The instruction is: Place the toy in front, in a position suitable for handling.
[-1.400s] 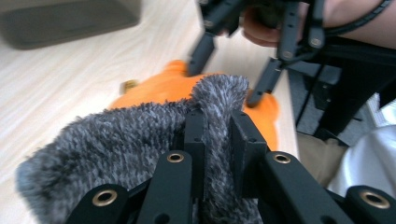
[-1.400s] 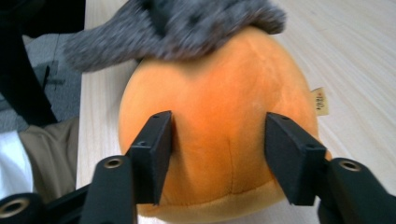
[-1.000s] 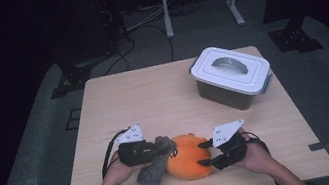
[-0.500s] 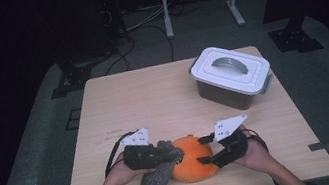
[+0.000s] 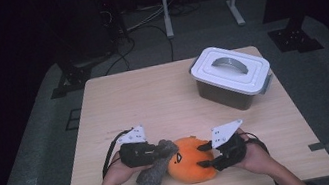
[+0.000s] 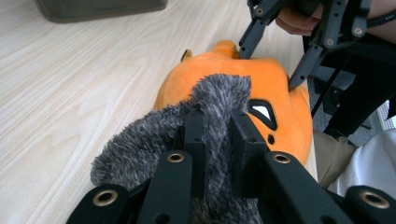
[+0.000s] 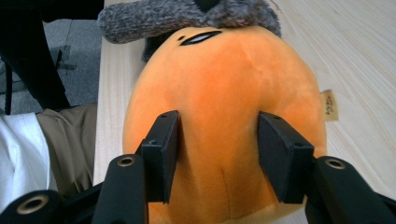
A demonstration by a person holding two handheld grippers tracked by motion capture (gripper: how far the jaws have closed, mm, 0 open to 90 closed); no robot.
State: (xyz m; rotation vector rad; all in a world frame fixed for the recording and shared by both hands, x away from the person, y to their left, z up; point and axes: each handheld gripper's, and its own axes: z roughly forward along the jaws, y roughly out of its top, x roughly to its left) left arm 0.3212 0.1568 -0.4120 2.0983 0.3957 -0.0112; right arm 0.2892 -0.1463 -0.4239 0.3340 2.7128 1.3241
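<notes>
Both hands are working at the near edge of the table (image 5: 118,100), just right of its middle. The orange plush toy (image 5: 190,159) is lying there with a grey furry part (image 5: 154,171) at its left side; whether that part is sewn on or separate, I cannot tell.

The left gripper (image 5: 154,150) is clamping a fold of the grey fur: in the left gripper view the jaws are pressed nearly together with the grey fur (image 6: 219,126) bunched between them. The right gripper (image 5: 204,154) is straddling the orange body from the right. Its jaws have just been closing, and in the right gripper view the pads (image 7: 163,144) are sitting against the orange flanks (image 7: 219,116), seemingly pressing in, so I judge it is taking hold.

Step in hand, as I read it: securing the toy two-handed before a lift or a pull. The next move calls for a firmer right-hand squeeze, since the round body could slip out, then both hands moving together.

The high view is showing the lidded grey box (image 5: 231,75) near the far right corner, well apart from the toy. The right gripper view is giving the small tag (image 7: 329,105) on the plush; the left gripper view is giving its stitched eye (image 6: 262,112).
</notes>
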